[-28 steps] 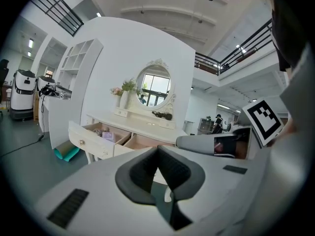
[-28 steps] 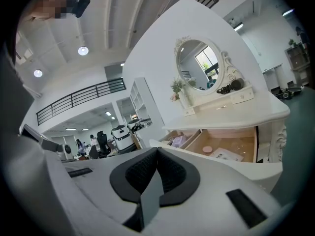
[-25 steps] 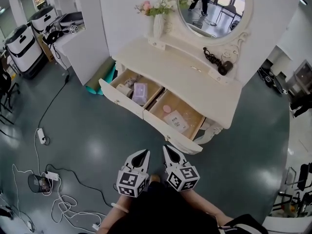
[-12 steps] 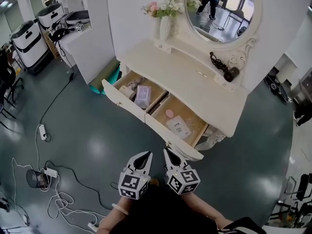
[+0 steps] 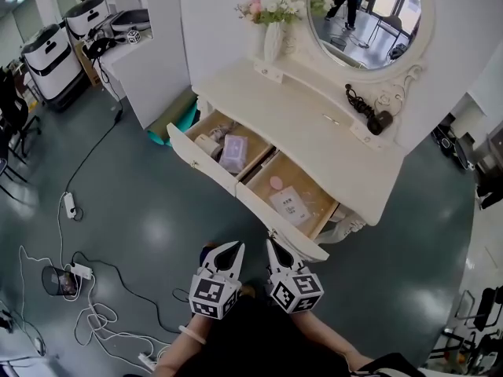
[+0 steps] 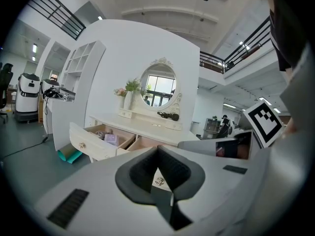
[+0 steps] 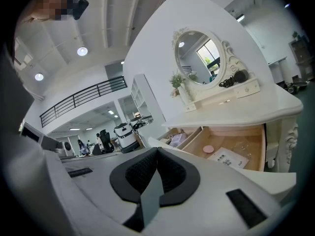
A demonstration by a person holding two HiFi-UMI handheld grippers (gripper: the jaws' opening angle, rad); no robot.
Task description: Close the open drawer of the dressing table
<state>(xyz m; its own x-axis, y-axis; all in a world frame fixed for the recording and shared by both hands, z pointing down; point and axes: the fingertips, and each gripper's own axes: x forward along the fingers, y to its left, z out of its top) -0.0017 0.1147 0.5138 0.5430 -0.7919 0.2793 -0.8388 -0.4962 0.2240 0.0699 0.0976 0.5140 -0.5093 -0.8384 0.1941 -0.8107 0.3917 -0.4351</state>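
The white dressing table (image 5: 314, 124) has two drawers pulled out. In the left drawer (image 5: 224, 144) lie a lilac packet and small items. The right drawer (image 5: 292, 199) holds a pink disc and a white printed packet. In the head view, my left gripper (image 5: 233, 246) and right gripper (image 5: 270, 243) are side by side just short of the right drawer's front panel (image 5: 287, 230), both shut and empty. The left gripper view shows shut jaws (image 6: 158, 149) with a drawer knob (image 6: 159, 182) behind them. In the right gripper view the shut jaws (image 7: 157, 151) point toward the right drawer (image 7: 231, 151).
An oval mirror (image 5: 369, 14), a flower vase (image 5: 273, 30) and a black hair dryer (image 5: 373, 116) are on the table top. A white partition (image 5: 157, 45) and a green roll (image 5: 177, 120) stand to its left. Cables and a power strip (image 5: 69, 204) trail on the floor at left.
The head view has drifted, so the table sits a little further right and up in the picture. Both grippers stay shut and side by side before the right drawer.
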